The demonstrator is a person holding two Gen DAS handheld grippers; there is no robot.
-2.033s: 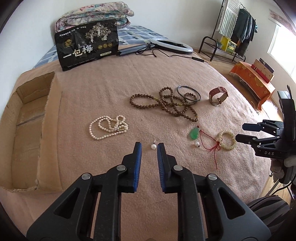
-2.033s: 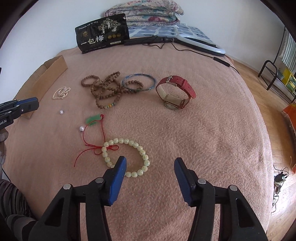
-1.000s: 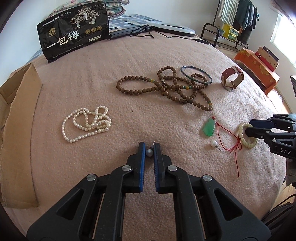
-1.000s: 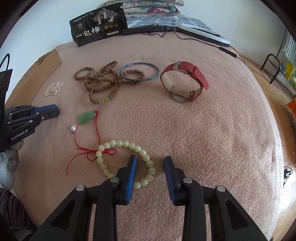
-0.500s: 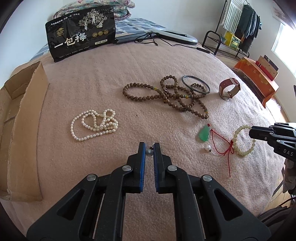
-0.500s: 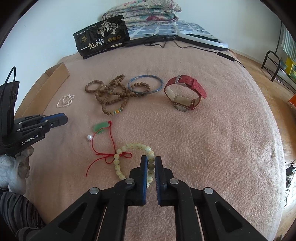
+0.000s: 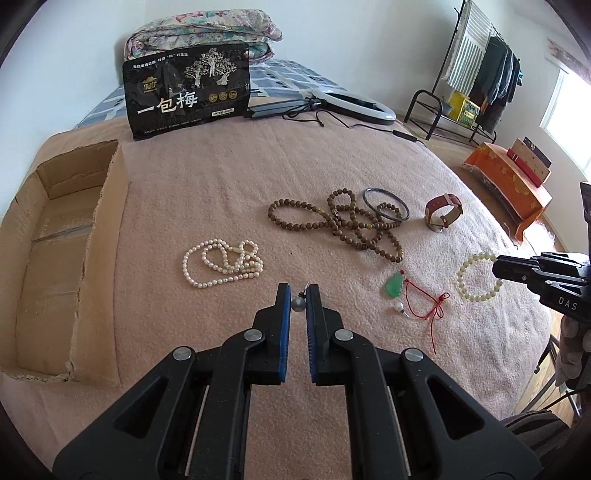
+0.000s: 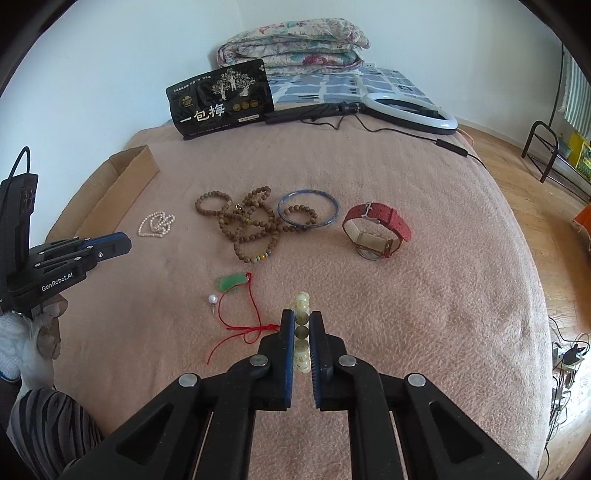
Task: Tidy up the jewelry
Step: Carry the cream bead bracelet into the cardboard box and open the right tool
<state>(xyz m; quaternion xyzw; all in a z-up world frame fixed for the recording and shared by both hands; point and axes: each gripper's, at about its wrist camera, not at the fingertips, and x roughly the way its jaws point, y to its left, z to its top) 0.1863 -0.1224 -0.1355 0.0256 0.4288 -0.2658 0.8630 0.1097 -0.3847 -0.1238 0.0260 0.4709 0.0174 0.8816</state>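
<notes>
My left gripper (image 7: 298,295) is shut on a small pearl earring (image 7: 297,304), held above the pink blanket. My right gripper (image 8: 302,323) is shut on a pale green bead bracelet (image 8: 301,332), lifted off the blanket; the bracelet hangs from it in the left wrist view (image 7: 478,277). On the blanket lie a white pearl necklace (image 7: 221,263), brown wooden prayer beads (image 7: 340,221), a dark bangle (image 7: 386,208), a red-strap watch (image 7: 443,212), a green jade pendant on red cord (image 7: 395,286) and a second pearl earring (image 7: 398,307).
An open cardboard box (image 7: 59,258) sits at the left of the blanket. A black snack bag (image 7: 188,90), a ring light (image 7: 354,101) with its cable and folded quilts (image 7: 201,27) are at the far end. The bed edge drops off at right.
Both grippers closed on their items and lifted them: the left raised the pearl earring, the right picked up the pale bead bracelet from beside the red cord.
</notes>
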